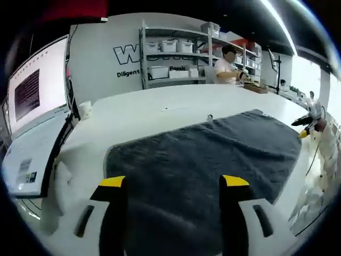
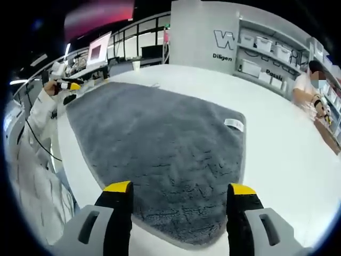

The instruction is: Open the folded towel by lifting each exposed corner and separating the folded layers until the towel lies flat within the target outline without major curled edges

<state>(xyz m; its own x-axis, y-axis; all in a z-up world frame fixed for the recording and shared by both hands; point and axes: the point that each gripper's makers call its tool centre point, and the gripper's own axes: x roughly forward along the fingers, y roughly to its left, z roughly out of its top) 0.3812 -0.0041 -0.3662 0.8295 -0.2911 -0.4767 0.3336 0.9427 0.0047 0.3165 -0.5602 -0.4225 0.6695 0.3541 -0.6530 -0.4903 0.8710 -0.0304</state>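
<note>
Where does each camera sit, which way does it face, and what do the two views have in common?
Left gripper view: rides on the left tongs, looking along the open jaws across the grey towel toward the shelving; the right tongs and a sleeve show at the right edge.
Right gripper view: rides on the right tongs, looking along the open jaws over the towel and its label; the left tongs and a sleeve show at the left edge.
Shared: the towel, the white table, the shelving and a seated person.
</note>
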